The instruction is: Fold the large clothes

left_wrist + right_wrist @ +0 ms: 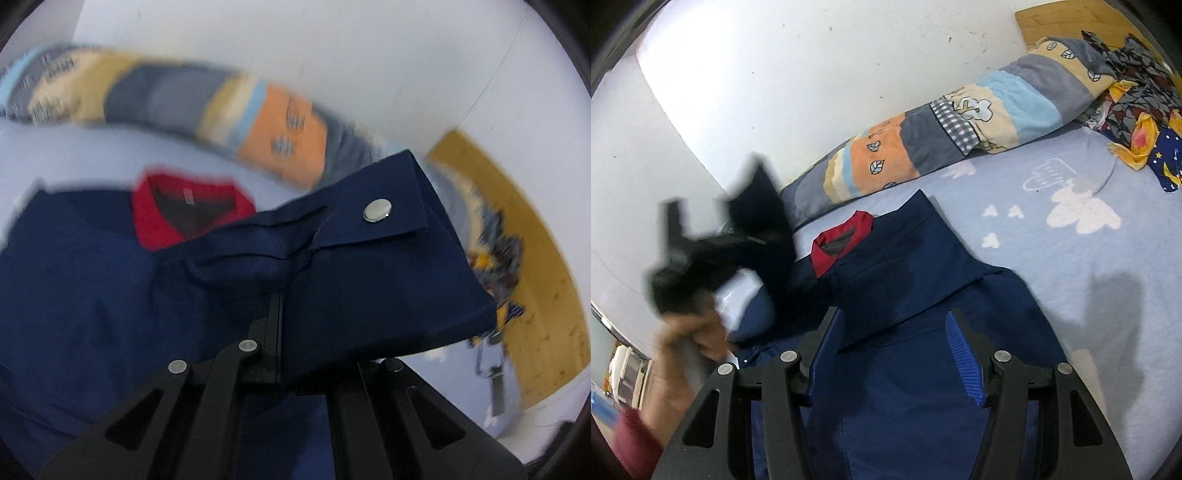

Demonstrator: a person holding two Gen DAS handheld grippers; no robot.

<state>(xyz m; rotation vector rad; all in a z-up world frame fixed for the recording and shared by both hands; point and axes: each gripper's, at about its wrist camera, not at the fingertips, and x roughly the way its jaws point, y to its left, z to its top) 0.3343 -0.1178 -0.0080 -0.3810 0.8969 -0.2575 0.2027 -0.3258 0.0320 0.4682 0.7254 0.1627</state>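
A navy blue jacket (905, 280) with a red collar (846, 240) lies on the light blue bed sheet (1071, 258). My left gripper (282, 314) is shut on the jacket's sleeve cuff (369, 240), which has a silver snap button (377, 210), and holds it lifted above the jacket body (74, 277). In the right wrist view the left gripper (746, 236) appears blurred at the left with the dark sleeve in it. My right gripper (892, 336) is open and empty, just above the jacket's folded right side.
A patchwork quilt roll (960, 122) lies along the white wall (812, 74) at the back of the bed. A pile of patterned clothes (1137, 110) sits at the far right by the wooden headboard (1063, 22).
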